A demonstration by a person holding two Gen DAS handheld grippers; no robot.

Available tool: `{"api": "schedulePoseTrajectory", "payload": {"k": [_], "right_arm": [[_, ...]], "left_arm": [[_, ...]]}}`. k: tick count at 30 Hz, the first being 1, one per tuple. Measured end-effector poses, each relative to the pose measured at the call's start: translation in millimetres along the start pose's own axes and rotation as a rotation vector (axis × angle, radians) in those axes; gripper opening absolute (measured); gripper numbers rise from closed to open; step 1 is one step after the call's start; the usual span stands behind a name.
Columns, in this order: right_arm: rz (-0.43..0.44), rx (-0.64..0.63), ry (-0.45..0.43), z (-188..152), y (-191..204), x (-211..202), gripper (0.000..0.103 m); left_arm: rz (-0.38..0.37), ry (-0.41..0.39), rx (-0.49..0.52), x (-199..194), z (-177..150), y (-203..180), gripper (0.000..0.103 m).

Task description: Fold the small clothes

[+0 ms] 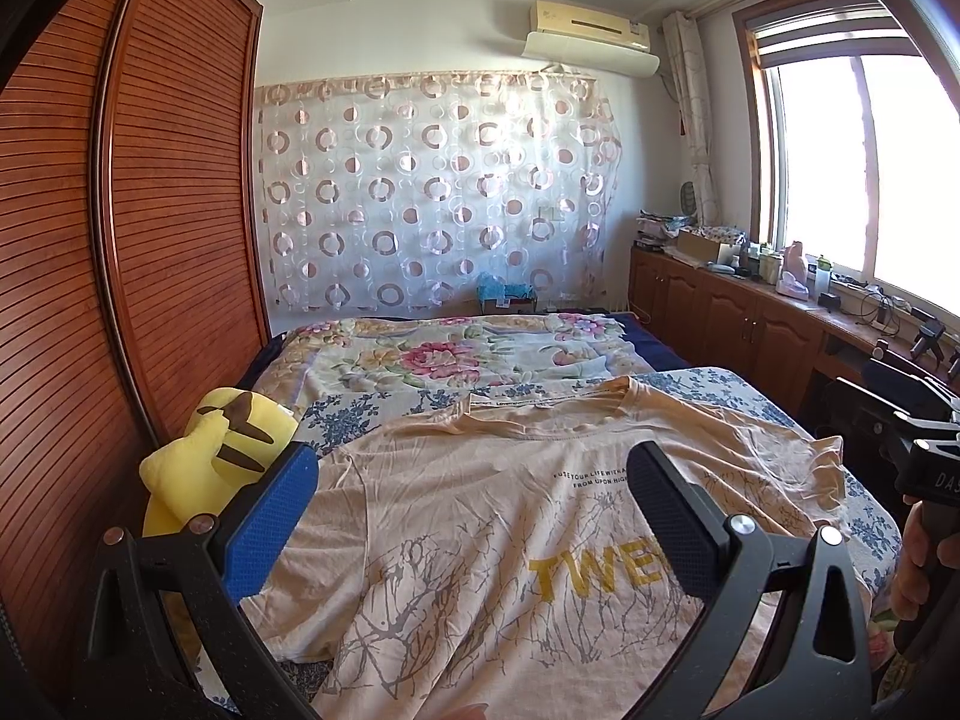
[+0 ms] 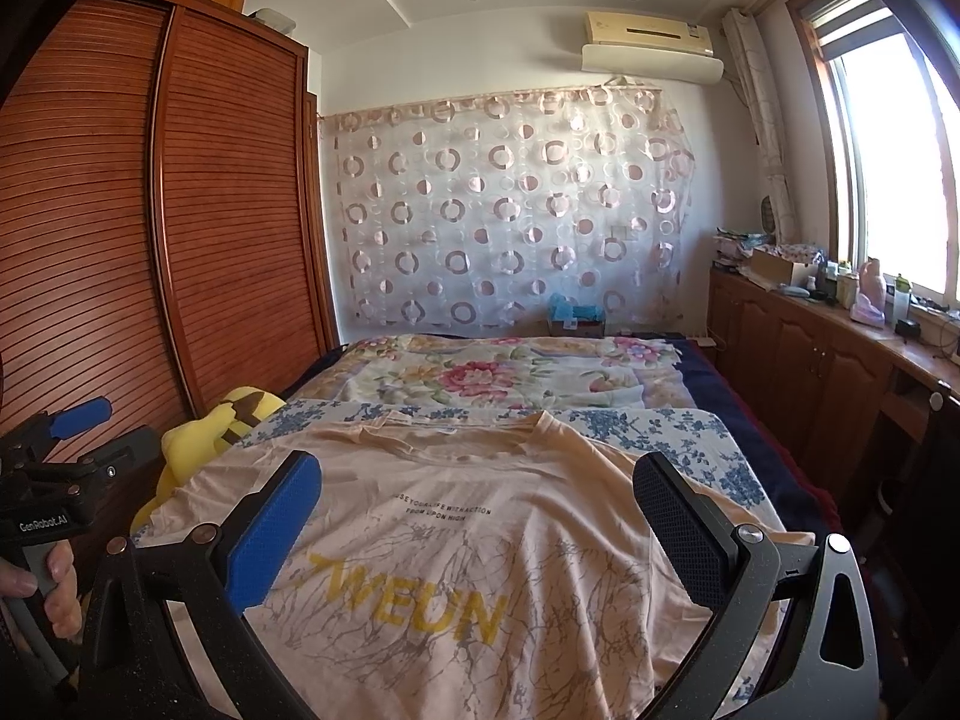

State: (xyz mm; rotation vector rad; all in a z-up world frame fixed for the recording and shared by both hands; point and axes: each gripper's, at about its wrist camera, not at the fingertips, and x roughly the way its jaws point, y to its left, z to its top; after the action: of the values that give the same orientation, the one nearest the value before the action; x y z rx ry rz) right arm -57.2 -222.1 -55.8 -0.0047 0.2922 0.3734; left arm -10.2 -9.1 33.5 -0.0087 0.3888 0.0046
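Note:
A peach T-shirt (image 1: 480,516) with yellow letters and a grey branch print lies spread flat, front up, on the bed, collar at the far end. It also shows in the right wrist view (image 2: 480,540). My left gripper (image 1: 474,480) is open and empty, held above the shirt's left half. My right gripper (image 2: 480,492) is open and empty above the shirt's right half. The left gripper also shows at the left edge of the right wrist view (image 2: 72,426), and part of the right gripper's body at the right edge of the left wrist view (image 1: 924,450).
A yellow plush toy (image 1: 210,462) lies at the shirt's left, against the wooden wardrobe (image 1: 120,240). A floral quilt (image 1: 456,354) covers the far bed. A low cabinet (image 1: 750,312) with clutter runs under the window at the right.

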Motion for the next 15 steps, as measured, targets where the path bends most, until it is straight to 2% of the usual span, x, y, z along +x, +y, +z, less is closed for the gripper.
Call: {"api": "schedulePoseTrajectory", "payload": {"k": [8,15], "right_arm": [[0.0,0.003,0.0,-1,0,0,0.103],[0.008,0.012,0.009,-4,-2,4,0.103]], "left_arm": [[-0.001,-0.001,0.0,0,-1,0,0.103],[0.004,0.024,-0.008,0,11,1,0.103]]}}
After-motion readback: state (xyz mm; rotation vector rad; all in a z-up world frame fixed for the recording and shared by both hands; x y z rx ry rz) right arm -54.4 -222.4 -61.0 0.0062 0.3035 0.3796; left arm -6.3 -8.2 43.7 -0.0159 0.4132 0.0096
